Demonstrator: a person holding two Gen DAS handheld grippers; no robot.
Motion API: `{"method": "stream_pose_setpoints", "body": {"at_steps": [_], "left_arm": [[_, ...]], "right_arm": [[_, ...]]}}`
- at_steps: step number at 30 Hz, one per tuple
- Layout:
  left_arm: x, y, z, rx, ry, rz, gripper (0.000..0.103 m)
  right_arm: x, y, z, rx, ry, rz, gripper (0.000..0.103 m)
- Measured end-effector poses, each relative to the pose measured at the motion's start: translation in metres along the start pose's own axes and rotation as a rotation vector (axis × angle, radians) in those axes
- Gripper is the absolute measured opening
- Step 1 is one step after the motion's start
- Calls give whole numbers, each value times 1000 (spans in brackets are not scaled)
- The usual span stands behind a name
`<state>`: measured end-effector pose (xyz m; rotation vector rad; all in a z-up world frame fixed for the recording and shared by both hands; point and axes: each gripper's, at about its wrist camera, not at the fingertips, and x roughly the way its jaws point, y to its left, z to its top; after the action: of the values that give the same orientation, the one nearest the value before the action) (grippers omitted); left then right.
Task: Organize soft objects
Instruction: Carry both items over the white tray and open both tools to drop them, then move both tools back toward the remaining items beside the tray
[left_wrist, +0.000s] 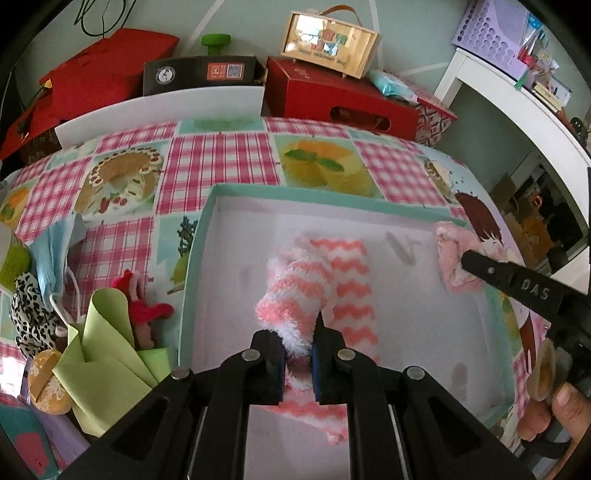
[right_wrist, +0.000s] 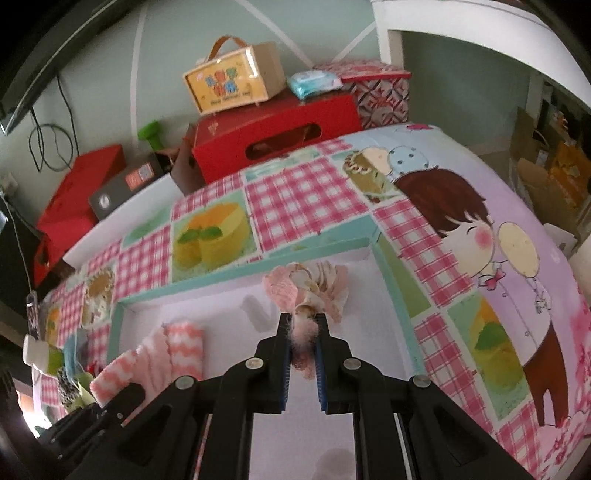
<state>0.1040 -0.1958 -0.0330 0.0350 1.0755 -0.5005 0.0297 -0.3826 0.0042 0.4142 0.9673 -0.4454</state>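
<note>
Fuzzy pink-and-white striped sock (left_wrist: 295, 284) is the one clamped in the left gripper (left_wrist: 298, 354), its jaws pinched tight on the fluffy cuff end while the rest of it flops forward into the shallow white box with the teal rim (left_wrist: 195, 236). Right next to it, touching it, a second fuzzy sock with a pink-and-white zigzag pattern (left_wrist: 351, 280) lies flat on the box floor. Over on the right side, the right gripper (right_wrist: 303, 338) is closed on a pale pink fluffy soft item with cream ruffled bits (right_wrist: 310, 288), honestly can't tell what it is, and that bundle hangs over the far right corner of the same box, near the rim. From the right wrist camera both socks show up at the left side of the box. The box sits on a tablecloth printed with pink gingham squares and cake pictures (left_wrist: 218, 155). Left of the box there's a messy pile: a curled light green sheet (left_wrist: 107, 339), a small red knitted thing (left_wrist: 147, 306), and a black-and-white leopard-print fabric piece (left_wrist: 29, 310). A person's fingers (left_wrist: 569, 406) show at the right edge, holding the right gripper's handle.
</note>
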Motion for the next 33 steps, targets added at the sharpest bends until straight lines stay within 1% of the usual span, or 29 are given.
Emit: {"method": "stream_pose_setpoints", "body": {"at_steps": [5,6,8,12,13,14,15,16,18,21,23,24,25,27,30,31,32,33], "left_arm": [[3,1,1,-2,15,7,12],[3,1,0,-3,19,11,13],[4,1,0,-6,27,12,18],[3,0,1,-2,32,18,22],[3,0,1,0,32,18,26],[2,-1,1,1,31,20,34],[2,-1,1,2,31,20,37],[2,-1,1,3,31,20,40],[1,-1,1,6,33,24,40],[-3,-1,3,6,34,21,42],[-8,-1,3,6,27,20,46],[-11,-1,4,6,21,23,47],[-13,-1,5,6,15,28,50],[-19,-1,6,7,3,34,50],[-25,0,7,6,-6,37,52],[-27,0,7,6,-10,41,59],[-30,1,8,1,-19,50,69],[-32,2,8,-3,-27,54,72]], "right_arm": [[16,10,-7,-25,80,7,16],[17,12,-8,-31,89,8,16],[18,15,-9,-43,95,1,16],[18,21,-11,-61,107,-8,16],[18,22,-11,-64,110,-9,16],[17,23,-11,-66,113,-12,16],[17,23,-11,-66,115,-10,22],[18,24,-10,-65,118,-8,30],[18,24,-11,-62,125,-4,39],[16,25,-11,-65,126,-8,41],[12,26,-11,-67,122,-11,47],[10,25,-10,-67,119,-10,55],[7,26,-9,-68,114,-10,60],[2,27,-8,-73,103,-11,61],[-5,30,-7,-87,94,-18,67],[-7,31,-7,-91,92,-20,68],[-8,32,-7,-94,91,-21,69],[-8,32,-7,-95,91,-22,70]]}}
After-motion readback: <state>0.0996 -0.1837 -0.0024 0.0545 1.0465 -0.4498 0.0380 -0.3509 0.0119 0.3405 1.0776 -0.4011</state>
